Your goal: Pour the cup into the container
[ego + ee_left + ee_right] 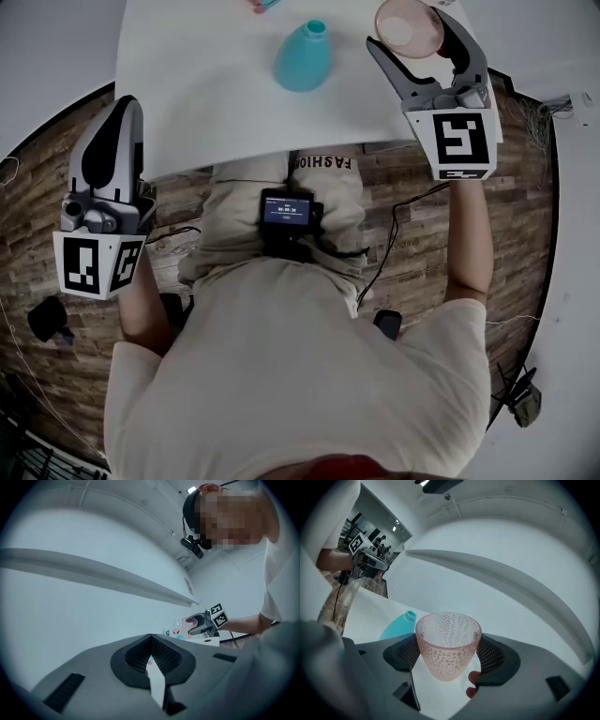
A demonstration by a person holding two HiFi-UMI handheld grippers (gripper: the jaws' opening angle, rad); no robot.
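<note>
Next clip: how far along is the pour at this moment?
Done: the pink dimpled glass cup is clamped between the right gripper's jaws. In hand: it is held upright beside the teal plastic bottle standing on the white table, not yet tilted. Left: bring the cup over the bottle's open neck and pour. The left gripper is shut and empty, off the table's edge.

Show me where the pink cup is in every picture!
Head view: pink cup at the top right, above the white table.
Left gripper view: small and far off, right of centre.
Right gripper view: big, in the middle.
Shared landmark: teal bottle, left of the cup in the head and right gripper views.
</note>
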